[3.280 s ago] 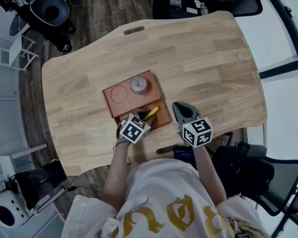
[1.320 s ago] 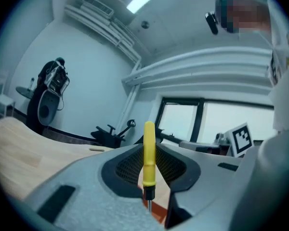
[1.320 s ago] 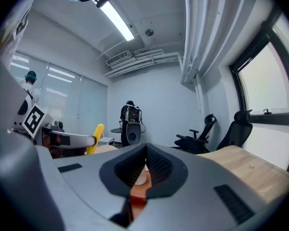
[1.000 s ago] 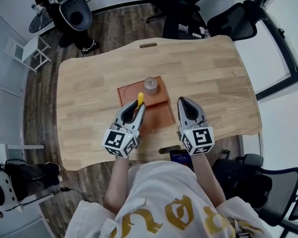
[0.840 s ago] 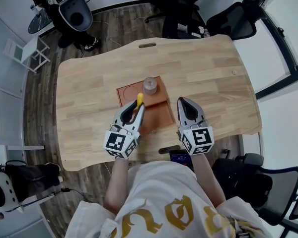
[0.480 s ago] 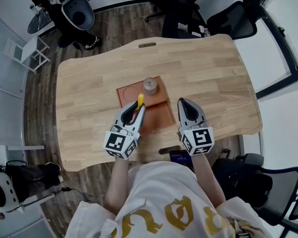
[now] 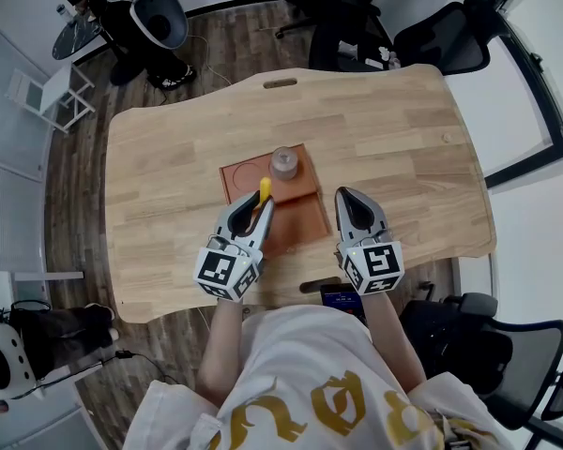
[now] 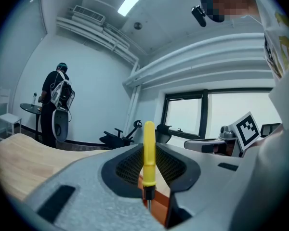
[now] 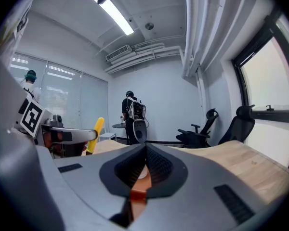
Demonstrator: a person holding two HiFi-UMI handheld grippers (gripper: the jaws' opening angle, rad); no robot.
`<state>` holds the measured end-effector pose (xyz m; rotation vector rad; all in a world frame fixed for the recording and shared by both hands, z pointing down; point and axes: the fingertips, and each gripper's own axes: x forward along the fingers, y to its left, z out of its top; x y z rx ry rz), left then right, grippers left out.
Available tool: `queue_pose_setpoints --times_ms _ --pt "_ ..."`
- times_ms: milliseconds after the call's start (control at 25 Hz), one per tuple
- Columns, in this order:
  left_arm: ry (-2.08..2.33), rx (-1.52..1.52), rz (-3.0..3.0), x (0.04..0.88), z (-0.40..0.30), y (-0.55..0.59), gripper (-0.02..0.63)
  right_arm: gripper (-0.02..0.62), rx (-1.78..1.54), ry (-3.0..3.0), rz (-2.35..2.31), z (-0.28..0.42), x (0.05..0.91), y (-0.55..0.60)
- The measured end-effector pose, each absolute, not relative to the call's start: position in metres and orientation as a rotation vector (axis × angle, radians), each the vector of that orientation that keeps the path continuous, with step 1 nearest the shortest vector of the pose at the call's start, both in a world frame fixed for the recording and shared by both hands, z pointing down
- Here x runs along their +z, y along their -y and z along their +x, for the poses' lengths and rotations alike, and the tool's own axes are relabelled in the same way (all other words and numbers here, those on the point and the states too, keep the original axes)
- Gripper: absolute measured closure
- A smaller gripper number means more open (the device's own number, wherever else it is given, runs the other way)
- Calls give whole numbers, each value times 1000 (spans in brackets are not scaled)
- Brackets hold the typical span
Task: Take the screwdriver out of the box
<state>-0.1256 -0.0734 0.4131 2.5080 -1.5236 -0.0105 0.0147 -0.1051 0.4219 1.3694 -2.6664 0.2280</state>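
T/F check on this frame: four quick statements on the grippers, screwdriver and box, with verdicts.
1. The left gripper is clamped on the yellow screwdriver. True.
2. The right gripper holds the round container. False: its jaws are together on nothing.
3. The box sits on the floor. False: it is on the wooden table.
4. The round container stands at the box's far end. True.

The head view looks steeply down from above, taking in the whole bench [image 7: 385, 129]. Each gripper view sits low and close behind its own jaws, facing the far side. All three views share the screwdriver [image 7: 265, 191].
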Motion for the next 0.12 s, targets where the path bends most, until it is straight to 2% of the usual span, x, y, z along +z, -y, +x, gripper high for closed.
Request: queue_pose_setpoints --times_ms 120 --pt "1520 -11 2509 413 -126 77 528 584 237 2661 1364 15 426 107"
